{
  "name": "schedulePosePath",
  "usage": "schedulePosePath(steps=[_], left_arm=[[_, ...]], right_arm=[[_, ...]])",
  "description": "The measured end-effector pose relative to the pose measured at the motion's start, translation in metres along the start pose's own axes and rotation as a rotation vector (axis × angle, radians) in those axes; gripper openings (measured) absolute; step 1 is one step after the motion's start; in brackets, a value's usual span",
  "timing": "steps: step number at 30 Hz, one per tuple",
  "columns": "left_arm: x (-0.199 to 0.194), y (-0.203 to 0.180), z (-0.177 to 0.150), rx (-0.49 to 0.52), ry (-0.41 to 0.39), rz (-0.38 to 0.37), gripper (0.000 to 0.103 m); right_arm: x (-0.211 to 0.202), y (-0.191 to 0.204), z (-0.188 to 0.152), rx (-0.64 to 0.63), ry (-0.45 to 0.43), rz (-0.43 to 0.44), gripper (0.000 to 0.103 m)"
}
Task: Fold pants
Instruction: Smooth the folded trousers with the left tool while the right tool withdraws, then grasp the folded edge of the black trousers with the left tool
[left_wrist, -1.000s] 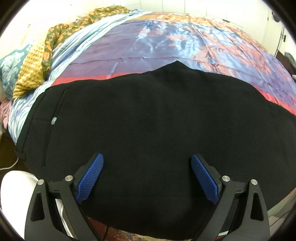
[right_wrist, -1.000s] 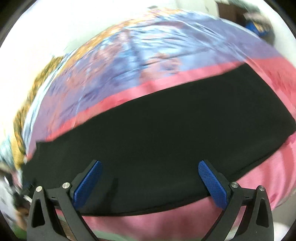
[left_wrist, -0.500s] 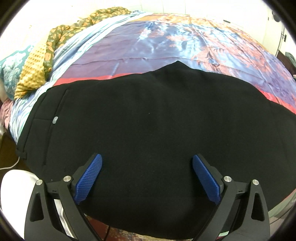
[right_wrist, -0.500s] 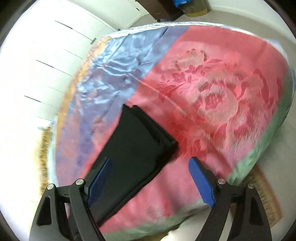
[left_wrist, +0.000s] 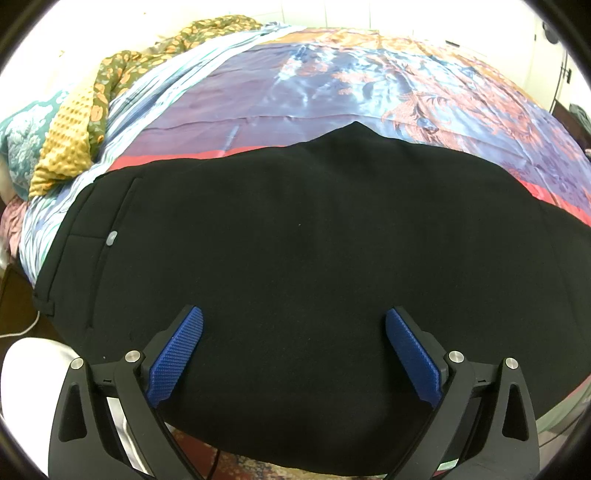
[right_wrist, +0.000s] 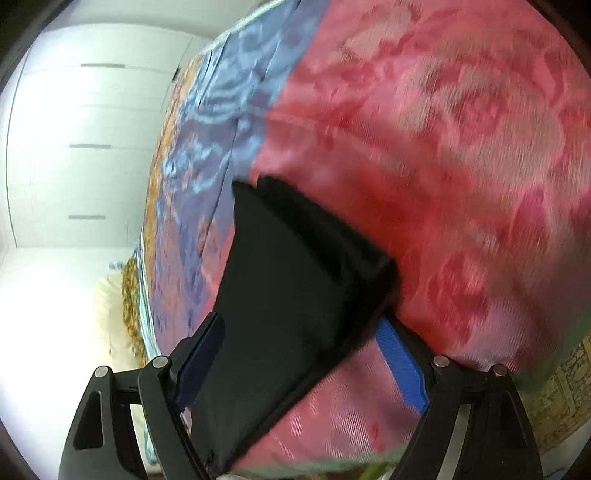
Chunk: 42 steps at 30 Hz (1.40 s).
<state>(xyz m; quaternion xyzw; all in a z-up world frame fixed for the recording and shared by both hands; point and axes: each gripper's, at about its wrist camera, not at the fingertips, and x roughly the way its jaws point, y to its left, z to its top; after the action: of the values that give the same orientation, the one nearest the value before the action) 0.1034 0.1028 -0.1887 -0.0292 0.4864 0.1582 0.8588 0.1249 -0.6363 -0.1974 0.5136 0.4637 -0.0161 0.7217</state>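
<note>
Black pants (left_wrist: 295, 258) lie flat across the near edge of a bed, waistband with a small grey button (left_wrist: 111, 237) at the left. My left gripper (left_wrist: 293, 354) is open and hovers over the seat part of the pants, holding nothing. In the right wrist view the leg end of the pants (right_wrist: 295, 266) lies on the pink bedspread (right_wrist: 461, 166), its hem layers slightly offset. My right gripper (right_wrist: 301, 354) is open, its blue pads either side of the leg end, close above it.
The bed carries a shiny blue, purple and orange bedspread (left_wrist: 351, 85). A yellow dotted pillow (left_wrist: 66, 147), a teal pillow (left_wrist: 18, 136) and a green patterned cloth (left_wrist: 122, 70) lie at the far left. White cupboard doors (right_wrist: 85, 147) stand beyond the bed. A patterned rug (right_wrist: 561, 398) lies beside it.
My right gripper has swung from above the pant leg to the hem end and come closer to it. The left gripper has barely moved.
</note>
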Motion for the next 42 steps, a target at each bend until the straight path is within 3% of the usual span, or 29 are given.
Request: schedulePosePath(steps=[4, 6, 8, 9, 15, 16, 18, 19, 21, 23, 28, 33, 39, 42], left_arm=[[0.0, 0.001, 0.0, 0.0, -0.001, 0.001, 0.101], [0.0, 0.001, 0.0, -0.001, -0.001, 0.002, 0.102], [0.0, 0.002, 0.0, -0.002, -0.002, 0.005, 0.102], [0.0, 0.002, 0.0, -0.003, -0.002, 0.005, 0.103], [0.002, 0.001, 0.001, -0.006, -0.005, 0.014, 0.102], [0.002, 0.0, 0.001, -0.006, -0.005, 0.013, 0.102], [0.002, 0.001, 0.001, -0.007, -0.003, 0.008, 0.103], [0.002, 0.001, 0.001, -0.008, -0.002, 0.006, 0.102], [0.001, 0.001, 0.002, -0.01, 0.001, 0.004, 0.102], [0.0, 0.002, 0.002, -0.017, 0.004, -0.002, 0.102], [0.0, 0.0, 0.003, -0.024, 0.005, -0.022, 0.102], [-0.003, 0.0, 0.004, -0.029, 0.005, -0.061, 0.101], [-0.009, 0.016, 0.004, -0.082, 0.009, -0.128, 0.101], [-0.009, 0.023, 0.004, -0.109, 0.01, -0.154, 0.101]], right_arm=[[0.009, -0.006, 0.01, 0.032, 0.011, 0.06, 0.084], [0.008, -0.007, 0.012, 0.03, 0.02, 0.099, 0.078], [0.009, -0.005, 0.013, 0.01, 0.046, 0.149, 0.046], [0.009, -0.005, 0.015, -0.004, 0.057, 0.153, 0.043], [0.03, 0.022, 0.012, -0.135, 0.091, -0.067, 0.043], [0.033, 0.024, 0.013, -0.149, 0.087, -0.092, 0.04], [0.034, 0.028, 0.014, -0.164, 0.07, -0.1, 0.019], [0.033, 0.03, 0.012, -0.171, 0.064, -0.083, 0.011], [0.023, 0.046, 0.005, -0.237, 0.024, -0.035, 0.01], [0.011, 0.059, -0.008, -0.255, 0.018, 0.073, 0.01], [-0.002, 0.105, -0.063, -0.318, 0.03, 0.239, 0.01], [0.037, 0.159, -0.133, -0.369, 0.063, 0.288, 0.01], [0.127, 0.228, -0.259, -0.592, 0.142, 0.218, 0.01], [0.168, 0.258, -0.327, -0.848, 0.154, 0.124, 0.01]])
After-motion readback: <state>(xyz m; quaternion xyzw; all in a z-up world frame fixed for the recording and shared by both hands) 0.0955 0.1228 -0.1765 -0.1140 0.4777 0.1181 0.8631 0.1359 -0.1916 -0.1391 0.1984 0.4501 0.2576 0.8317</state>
